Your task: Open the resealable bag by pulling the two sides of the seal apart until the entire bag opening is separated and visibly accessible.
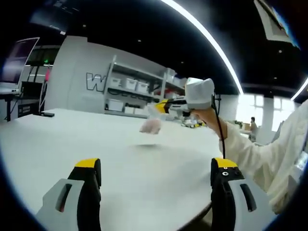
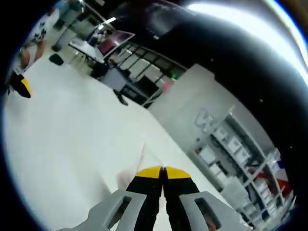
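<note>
- The left tongs (image 1: pixel 156 175) stand wide apart at the bottom of the left gripper view, with only bare white bench (image 1: pixel 96 139) between the yellow-tipped jaws; they hold and touch nothing.
- In the same view the right tongs (image 1: pixel 161 107) come in from the right, carried by a hand (image 1: pixel 209 117) in a white sleeve (image 1: pixel 260 154).
- The resealable bag (image 1: pixel 152 122), clear with pinkish contents, hangs from the right tongs' tips, lifted off the bench, its shadow on the surface below.
- In the right gripper view the right tongs (image 2: pixel 162 174) are pressed together, yellow tips meeting, clamped on the bag's top edge; the clear film (image 2: pixel 139 161) shows faintly just beyond the tips.
- Shelving with white boxes (image 1: pixel 130 91) stands well behind the bench.
</note>
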The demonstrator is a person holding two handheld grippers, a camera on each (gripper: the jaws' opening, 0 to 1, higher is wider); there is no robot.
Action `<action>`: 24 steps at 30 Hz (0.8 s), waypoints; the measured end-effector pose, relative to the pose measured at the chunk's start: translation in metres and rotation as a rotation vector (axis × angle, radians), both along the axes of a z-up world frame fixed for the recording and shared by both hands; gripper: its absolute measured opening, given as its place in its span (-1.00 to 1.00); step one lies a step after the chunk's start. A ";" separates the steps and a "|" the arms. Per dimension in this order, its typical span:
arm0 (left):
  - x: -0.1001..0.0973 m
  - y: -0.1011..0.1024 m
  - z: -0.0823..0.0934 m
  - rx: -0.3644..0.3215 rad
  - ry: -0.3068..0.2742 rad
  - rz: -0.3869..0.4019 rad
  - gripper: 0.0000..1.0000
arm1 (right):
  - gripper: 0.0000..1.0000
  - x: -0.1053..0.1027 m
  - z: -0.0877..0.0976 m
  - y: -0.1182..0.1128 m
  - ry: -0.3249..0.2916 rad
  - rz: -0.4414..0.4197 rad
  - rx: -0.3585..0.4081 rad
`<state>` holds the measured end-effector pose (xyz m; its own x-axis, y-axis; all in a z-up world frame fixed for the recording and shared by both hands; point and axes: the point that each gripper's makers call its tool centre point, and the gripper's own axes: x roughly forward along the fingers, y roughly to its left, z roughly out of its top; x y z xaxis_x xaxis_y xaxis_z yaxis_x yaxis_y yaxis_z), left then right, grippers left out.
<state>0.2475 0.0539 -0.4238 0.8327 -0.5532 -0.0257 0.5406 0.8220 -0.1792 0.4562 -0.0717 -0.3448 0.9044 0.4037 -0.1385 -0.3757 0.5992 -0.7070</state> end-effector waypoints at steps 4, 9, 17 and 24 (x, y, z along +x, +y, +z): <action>0.002 0.001 0.001 0.001 0.000 0.004 0.88 | -1.00 0.003 -0.002 -0.001 0.006 -0.004 -0.007; 0.002 0.000 0.000 0.002 0.003 0.001 0.88 | -1.00 0.007 -0.004 0.000 0.013 -0.003 -0.016; 0.002 0.002 -0.001 0.002 0.008 0.003 0.88 | -1.00 0.014 -0.003 0.000 0.026 -0.004 -0.027; 0.002 0.003 0.001 -0.001 0.003 0.007 0.88 | -1.00 0.019 -0.002 0.001 0.034 -0.006 -0.027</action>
